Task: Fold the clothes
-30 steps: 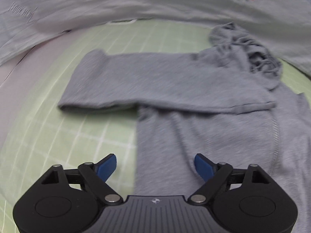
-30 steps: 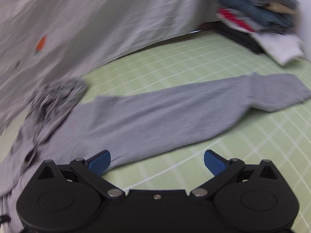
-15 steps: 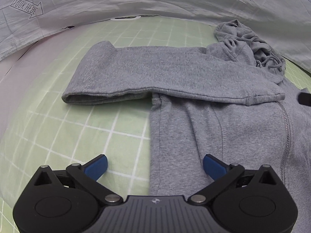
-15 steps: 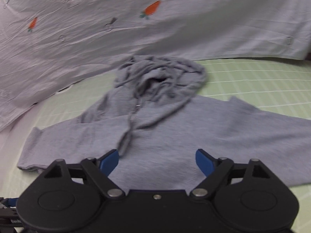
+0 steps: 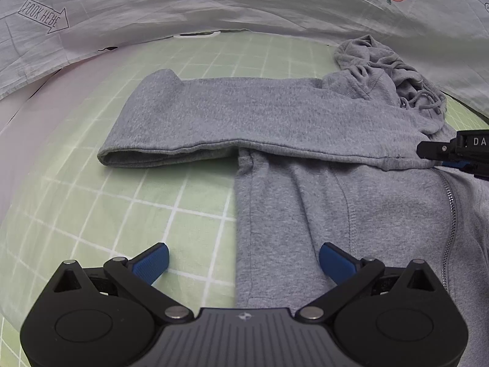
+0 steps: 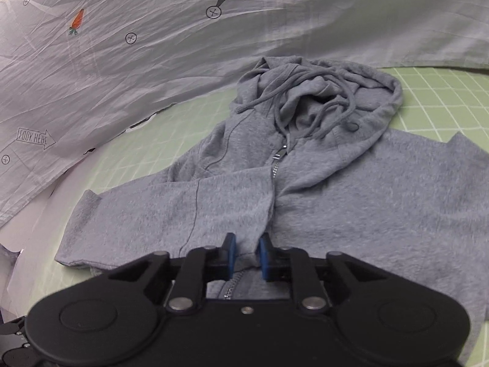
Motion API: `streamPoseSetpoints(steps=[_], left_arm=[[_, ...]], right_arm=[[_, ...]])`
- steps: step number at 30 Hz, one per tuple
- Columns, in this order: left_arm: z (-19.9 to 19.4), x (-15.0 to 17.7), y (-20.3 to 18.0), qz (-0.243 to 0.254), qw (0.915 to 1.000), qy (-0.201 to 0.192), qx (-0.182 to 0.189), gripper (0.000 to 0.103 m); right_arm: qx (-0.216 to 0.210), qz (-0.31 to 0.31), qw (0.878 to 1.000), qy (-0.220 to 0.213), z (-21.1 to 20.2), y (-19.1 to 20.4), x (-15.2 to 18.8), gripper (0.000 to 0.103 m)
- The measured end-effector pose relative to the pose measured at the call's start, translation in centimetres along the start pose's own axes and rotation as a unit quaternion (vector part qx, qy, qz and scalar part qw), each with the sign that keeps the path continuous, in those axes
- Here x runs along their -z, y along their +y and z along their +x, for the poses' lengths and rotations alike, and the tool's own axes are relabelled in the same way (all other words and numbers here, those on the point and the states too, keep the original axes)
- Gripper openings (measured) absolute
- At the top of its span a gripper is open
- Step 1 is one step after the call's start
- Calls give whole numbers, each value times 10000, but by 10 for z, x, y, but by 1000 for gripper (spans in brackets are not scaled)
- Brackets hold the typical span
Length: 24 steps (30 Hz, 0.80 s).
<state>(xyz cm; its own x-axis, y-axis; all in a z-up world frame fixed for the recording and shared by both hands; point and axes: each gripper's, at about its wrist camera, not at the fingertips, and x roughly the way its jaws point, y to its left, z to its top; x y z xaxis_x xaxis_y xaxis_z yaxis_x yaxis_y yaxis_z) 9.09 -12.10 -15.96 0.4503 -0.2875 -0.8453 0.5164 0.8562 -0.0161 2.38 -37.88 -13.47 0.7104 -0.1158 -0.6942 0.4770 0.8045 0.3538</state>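
A grey zip hoodie (image 5: 290, 214) lies flat on the green grid mat (image 5: 122, 208), its hood (image 6: 321, 98) bunched at the top. One sleeve (image 5: 244, 113) is folded across the chest. My left gripper (image 5: 243, 260) hangs open over the hoodie's side edge, one pad above the mat and the other above the grey body. My right gripper (image 6: 247, 253) is closing its jaws, and a fold of the sleeve's cuff end beside the zipper (image 6: 276, 165) is pinched between the blue pads. That gripper's tip (image 5: 452, 150) also shows at the right edge of the left wrist view.
A wrinkled white sheet (image 5: 214, 6) printed with carrots and arrows borders the mat at the back. A pale bare strip (image 5: 27, 128) runs along the mat's left side. The hoodie's other sleeve stretches off to the right (image 6: 428, 189).
My right gripper swung from the outstretched sleeve over to the hoodie's chest and closed from wide open onto the cuff fabric. The left gripper stayed put and opened slightly wider.
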Motion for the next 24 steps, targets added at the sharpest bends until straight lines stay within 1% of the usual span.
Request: streamPoseSetpoints(steps=[1,4,7,11,14,18,21,24], left_arm=[[0,0,0,-4,10000,9,-3,103],[1,-1,1,0,10000,31,0,103],[1,-1,2,11,10000,42,6,103],[1,-1,3,29,10000,47,17,103],[1,-1,3,36,10000,51,20,103],[1,-1,2,25,10000,52,13,103],[1,-2,1,18,10000,55,7,103],[2,-2,0,18,10000,62,6,103]], right_arm=[[-23,13,10000,-75,-5,-1,-2,10],[-68,73,9995,-300,-20,-4,-7,9],[62,299,9980,-546,-39,-17,-12,9],[339,708,9925,-939,-69,-47,-19,9],[646,941,9858,-1229,-93,-74,-22,9],[1145,1238,9739,-1520,-121,-115,-23,9],[1488,1496,9627,-1692,-138,-147,-23,9],[1776,1678,9511,-1888,-157,-171,-21,9]])
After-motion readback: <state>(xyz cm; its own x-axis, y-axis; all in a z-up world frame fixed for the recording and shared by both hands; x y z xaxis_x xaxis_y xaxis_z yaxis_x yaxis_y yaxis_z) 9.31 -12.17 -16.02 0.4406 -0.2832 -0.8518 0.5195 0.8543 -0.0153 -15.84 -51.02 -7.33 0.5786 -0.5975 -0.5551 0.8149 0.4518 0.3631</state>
